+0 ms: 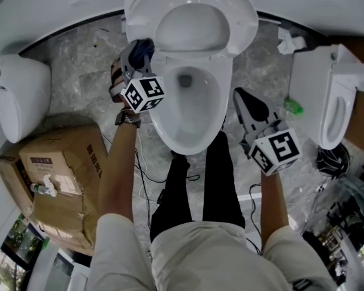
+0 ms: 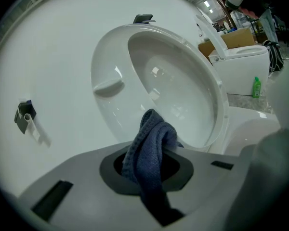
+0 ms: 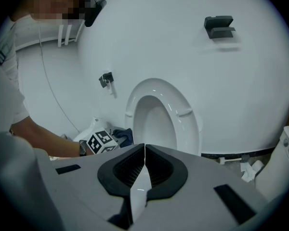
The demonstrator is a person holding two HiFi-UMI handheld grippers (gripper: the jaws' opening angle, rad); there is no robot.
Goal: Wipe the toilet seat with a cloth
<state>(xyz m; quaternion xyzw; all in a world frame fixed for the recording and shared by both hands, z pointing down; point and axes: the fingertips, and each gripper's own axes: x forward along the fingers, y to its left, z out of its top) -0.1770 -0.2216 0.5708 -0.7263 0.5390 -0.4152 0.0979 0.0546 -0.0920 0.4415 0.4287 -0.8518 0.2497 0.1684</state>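
Observation:
A white toilet stands with its seat point(image 1: 219, 5) and lid raised against the wall, the bowl rim point(image 1: 170, 135) bare below. My left gripper point(image 1: 139, 48) is shut on a dark blue cloth point(image 2: 151, 150) and hovers at the left of the raised seat point(image 2: 111, 88). The cloth point(image 1: 144, 46) bunches out of the jaws and hangs down. My right gripper point(image 1: 241, 96) is shut with nothing between its pads and hangs to the right of the bowl, apart from it. In the right gripper view the raised seat point(image 3: 183, 107) shows beyond the closed jaws, with the left gripper's marker cube point(image 3: 100, 141) at its left.
A cardboard box point(image 1: 60, 180) sits on the floor at the left beside another white fixture point(image 1: 18, 96). A second toilet point(image 1: 327, 96) and a green bottle point(image 1: 293, 107) stand at the right, with crumpled paper point(image 1: 289, 42) near the wall. Cables point(image 1: 147, 174) run by the person's legs.

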